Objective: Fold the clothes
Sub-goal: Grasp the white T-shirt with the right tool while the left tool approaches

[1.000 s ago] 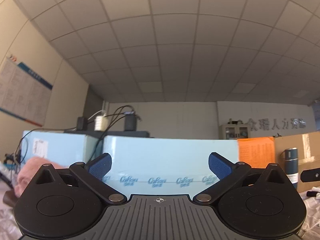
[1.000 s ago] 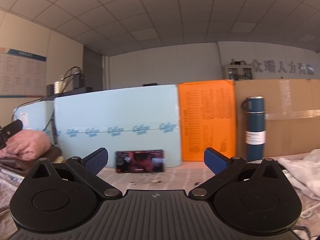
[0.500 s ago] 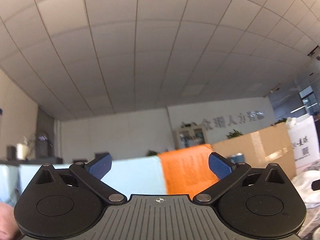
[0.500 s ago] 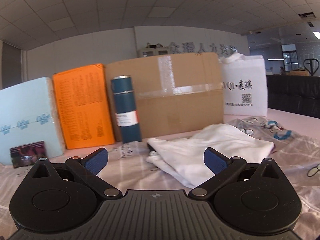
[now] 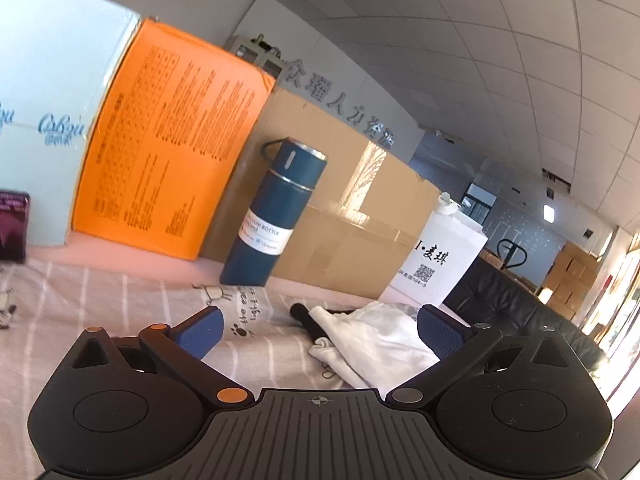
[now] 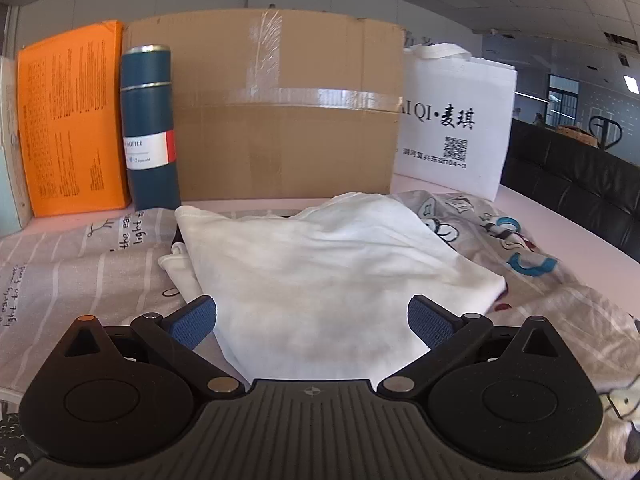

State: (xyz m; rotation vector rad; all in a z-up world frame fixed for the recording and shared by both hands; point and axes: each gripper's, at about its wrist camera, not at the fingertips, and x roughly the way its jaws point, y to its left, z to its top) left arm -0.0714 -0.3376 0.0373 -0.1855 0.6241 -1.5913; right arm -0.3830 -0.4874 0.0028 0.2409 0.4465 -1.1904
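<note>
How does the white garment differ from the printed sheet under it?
The white garment is plain, while the sheet has stripes, text and cartoon prints. The garment lies bunched in a small heap; the sheet spreads wide across the table. Both are soft, light-coloured cloth, and neither gripper holds either.

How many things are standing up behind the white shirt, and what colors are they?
Orange printed board: 1
Dark blue metal vacuum bottle: 1
Brown taped cardboard box: 1
White fabric tote bag with black lettering: 1
Total: 4, all behind the crumpled white cotton shirt.
</note>
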